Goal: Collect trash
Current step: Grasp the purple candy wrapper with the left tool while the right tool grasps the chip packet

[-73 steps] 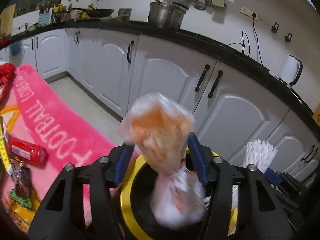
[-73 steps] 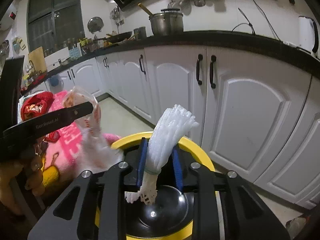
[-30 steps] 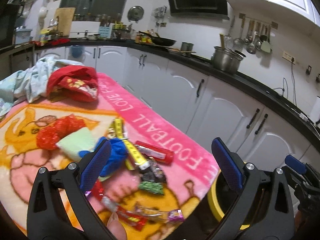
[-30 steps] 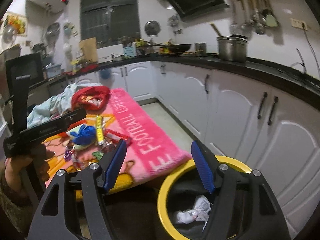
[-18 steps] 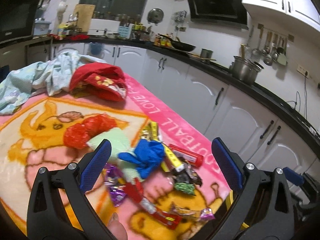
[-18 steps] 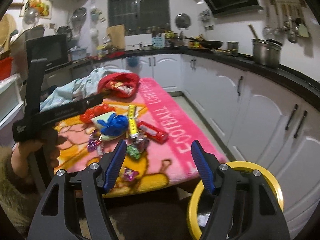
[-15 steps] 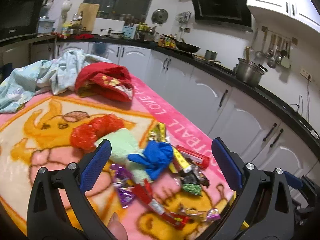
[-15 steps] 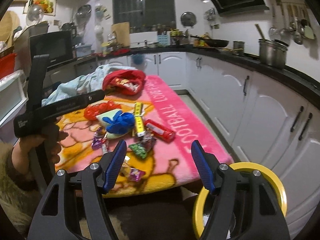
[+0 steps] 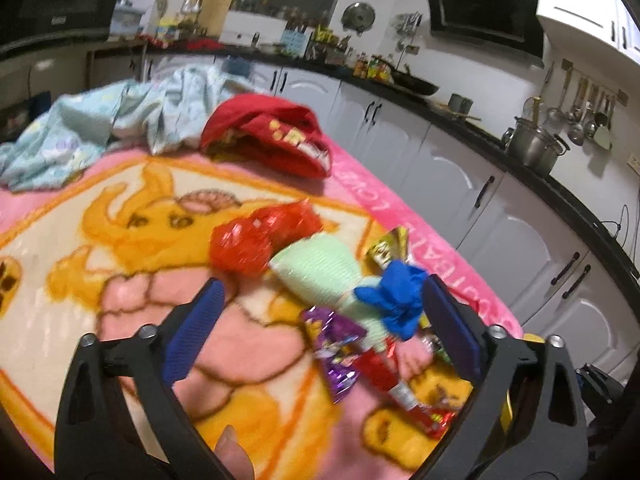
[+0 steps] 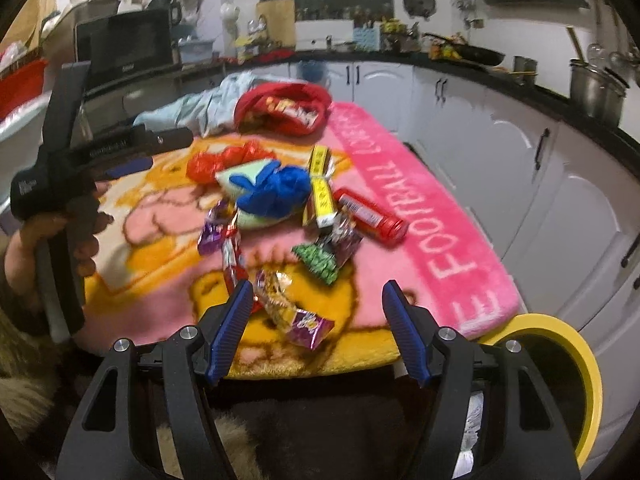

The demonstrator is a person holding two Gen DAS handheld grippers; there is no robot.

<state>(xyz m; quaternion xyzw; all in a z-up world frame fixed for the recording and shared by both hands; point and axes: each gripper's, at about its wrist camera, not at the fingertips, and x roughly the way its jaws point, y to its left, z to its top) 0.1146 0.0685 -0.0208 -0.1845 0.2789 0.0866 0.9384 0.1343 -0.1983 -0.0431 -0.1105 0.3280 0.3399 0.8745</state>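
A pile of trash lies on the pink blanket: a crumpled red plastic, a pale green cloth, a blue glove and a purple wrapper. My left gripper hovers over them, its jaws wide and closing, pads touching nothing. My right gripper is open above the blanket's near edge, with a yellow-purple candy wrapper below the gap. Beyond it lie a green wrapper, a red tube, yellow packs and the blue glove. The yellow-rimmed bin stands lower right.
A red cloth bag and a light blue cloth lie at the blanket's far end. White cabinets under a black counter run along the right. A hand holds the left gripper at the left of the right wrist view.
Both grippers dropped what they held into the bin, then swung left and down over the blanket. The trash pile is now closer, and the left jaws stand slightly narrower.
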